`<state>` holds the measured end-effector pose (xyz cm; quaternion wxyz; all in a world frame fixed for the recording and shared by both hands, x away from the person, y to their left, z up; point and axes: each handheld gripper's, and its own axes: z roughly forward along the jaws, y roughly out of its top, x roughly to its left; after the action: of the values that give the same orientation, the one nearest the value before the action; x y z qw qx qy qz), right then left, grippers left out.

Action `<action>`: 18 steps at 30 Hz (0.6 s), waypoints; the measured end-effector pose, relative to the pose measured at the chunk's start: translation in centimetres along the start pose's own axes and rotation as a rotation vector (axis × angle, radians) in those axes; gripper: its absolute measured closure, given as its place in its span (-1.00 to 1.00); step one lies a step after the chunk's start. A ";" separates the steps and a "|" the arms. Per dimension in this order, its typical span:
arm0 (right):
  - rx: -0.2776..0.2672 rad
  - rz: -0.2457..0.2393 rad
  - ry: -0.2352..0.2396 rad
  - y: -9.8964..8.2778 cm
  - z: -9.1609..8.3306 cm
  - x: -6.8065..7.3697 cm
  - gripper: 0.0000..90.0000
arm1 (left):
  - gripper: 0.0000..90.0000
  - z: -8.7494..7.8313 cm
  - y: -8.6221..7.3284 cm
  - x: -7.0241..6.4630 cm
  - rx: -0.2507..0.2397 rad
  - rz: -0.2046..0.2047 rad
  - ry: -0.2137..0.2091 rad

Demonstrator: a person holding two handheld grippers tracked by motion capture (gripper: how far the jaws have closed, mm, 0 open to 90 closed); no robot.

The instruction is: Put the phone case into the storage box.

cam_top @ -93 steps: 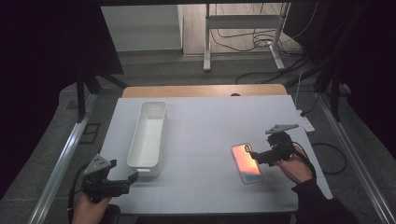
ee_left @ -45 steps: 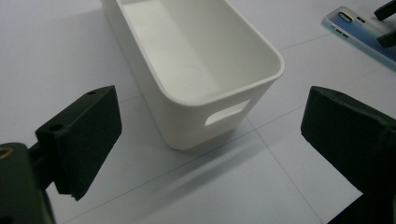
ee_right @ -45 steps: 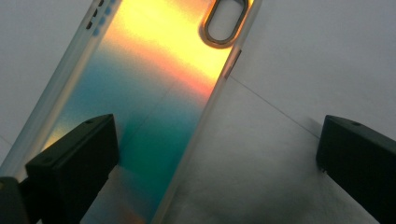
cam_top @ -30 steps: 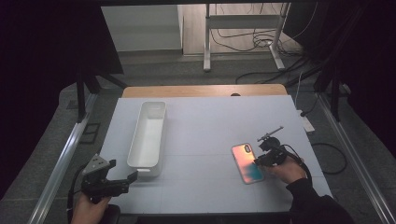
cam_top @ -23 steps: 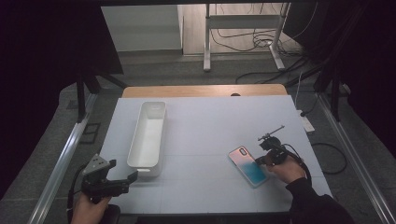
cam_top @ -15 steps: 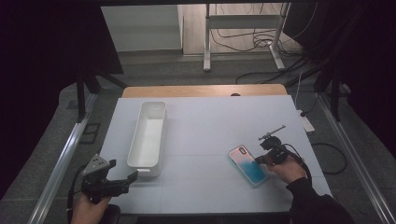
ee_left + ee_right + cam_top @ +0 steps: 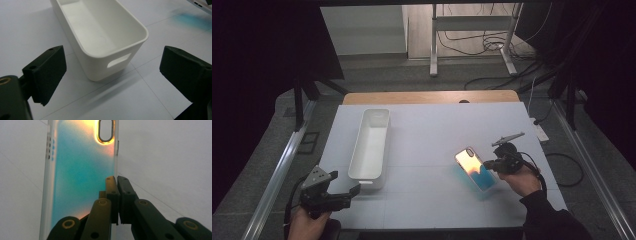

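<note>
Phone case [image 7: 475,168] tilted up, bin [image 7: 371,143] apart.

Tool [image 7: 117,182] clamped on phone case [image 7: 75,170] edge, white table [image 7: 170,157]

Table [image 7: 427,130] brightly lit from above — surroundings dark; gripper views soft, slightly blurred.

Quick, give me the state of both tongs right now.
Left tongs: open, holding nothing, facing the white bin.
Right tongs: shut on the side edge of the phone case.
</note>
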<state>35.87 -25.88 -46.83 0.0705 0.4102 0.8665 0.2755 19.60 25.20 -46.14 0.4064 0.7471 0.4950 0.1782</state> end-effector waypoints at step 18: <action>-0.114 -0.046 0.003 0.6 -1.7 1.5 0.94 | -1.00 -0.3 0.2 -0.1 -0.029 -0.004 -0.047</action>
<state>34.75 -25.17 -44.92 0.0988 0.3849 0.8589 0.3231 19.51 25.21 -45.78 0.4289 0.7442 0.4841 0.1670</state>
